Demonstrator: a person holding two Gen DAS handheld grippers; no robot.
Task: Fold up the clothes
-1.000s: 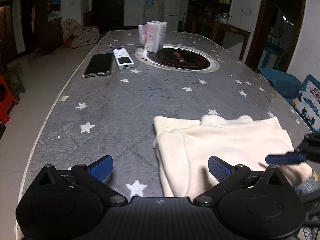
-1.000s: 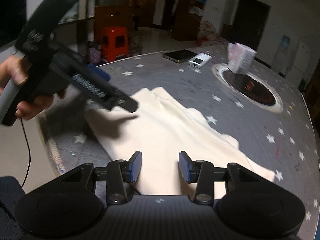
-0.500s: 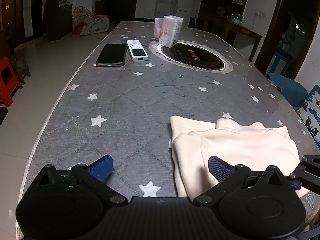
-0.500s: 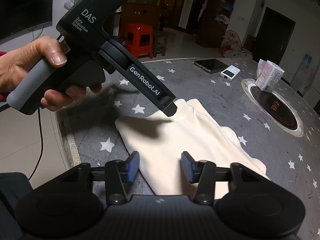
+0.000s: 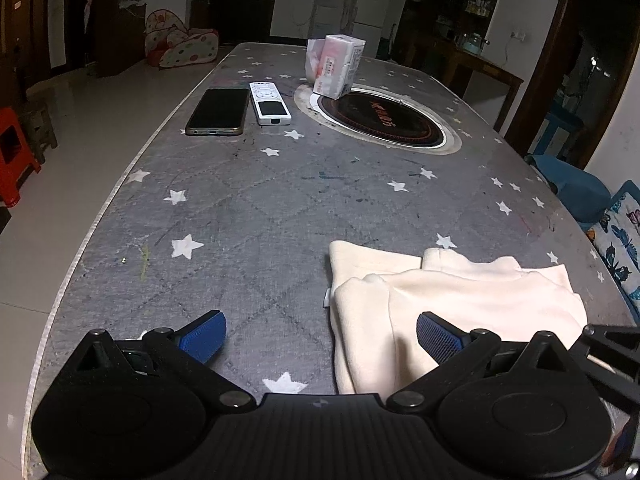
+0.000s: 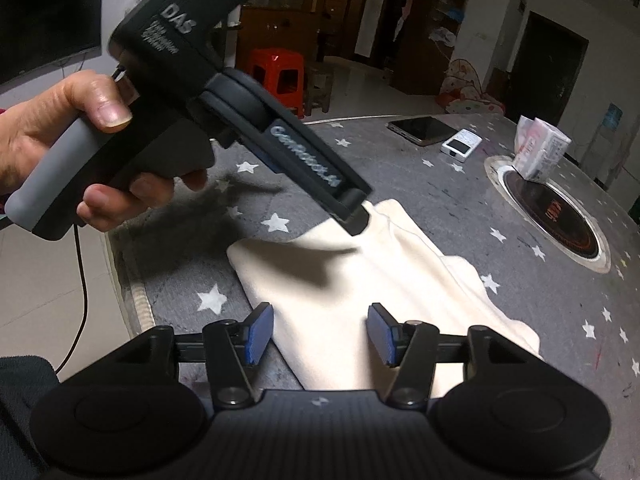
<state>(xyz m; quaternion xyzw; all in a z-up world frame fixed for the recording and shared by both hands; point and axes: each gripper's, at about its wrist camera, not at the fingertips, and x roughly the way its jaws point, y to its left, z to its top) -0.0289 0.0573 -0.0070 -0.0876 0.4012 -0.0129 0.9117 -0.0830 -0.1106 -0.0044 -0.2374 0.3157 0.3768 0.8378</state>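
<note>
The cream fleece garment (image 5: 452, 300) lay folded in layers at the lower right of the left view, on the grey star-patterned table (image 5: 248, 200). Over the last second, the left gripper (image 5: 320, 334) drew back, spread and empty; the right gripper (image 6: 320, 334) widened, holding nothing. Folding looked largely complete.

Cream garment (image 6: 360, 280) folded on star-patterned table (image 6: 560, 320).
Right gripper (image 6: 320, 334) parted above its near edge; left gripper (image 6: 356, 216) in a hand (image 6: 60, 136), tip over its far corner.

A home dining room: star-print table (image 5: 280, 200) with inset hotplate (image 5: 380, 120), fridge (image 5: 370, 12), water dispenser (image 5: 326, 8).
</note>
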